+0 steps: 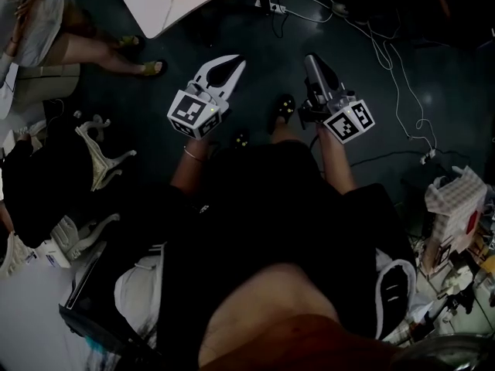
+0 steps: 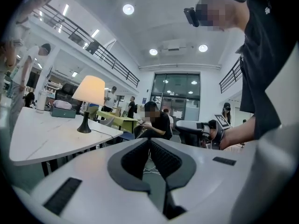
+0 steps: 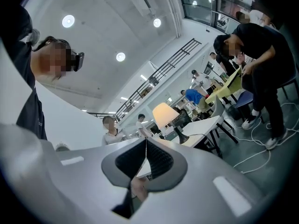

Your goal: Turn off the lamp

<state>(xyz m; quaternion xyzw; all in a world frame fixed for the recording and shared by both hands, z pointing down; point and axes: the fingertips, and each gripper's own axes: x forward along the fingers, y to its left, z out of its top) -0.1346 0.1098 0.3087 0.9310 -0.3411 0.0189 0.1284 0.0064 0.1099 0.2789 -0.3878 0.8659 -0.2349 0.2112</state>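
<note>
The lamp (image 2: 89, 91) is lit, with a cream shade and a dark base, and stands on a white table (image 2: 42, 139) left of and well beyond my left gripper (image 2: 149, 140). In the right gripper view the same lamp (image 3: 165, 114) glows on the table past my right gripper (image 3: 145, 139). In the head view both grippers hang side by side over the dark floor, left gripper (image 1: 236, 62) and right gripper (image 1: 312, 59), short of the table's corner (image 1: 166, 2). Each has its jaws shut with nothing between them. The lamp is outside the head view.
A seated person's legs (image 1: 104, 52) are at the upper left. Cables (image 1: 387, 60) trail over the floor at the right. White chairs (image 1: 97, 157) stand at the left, a paper bag (image 1: 456, 203) at the right. A seated person (image 2: 156, 120) and a standing person (image 3: 261, 55) are beyond the table.
</note>
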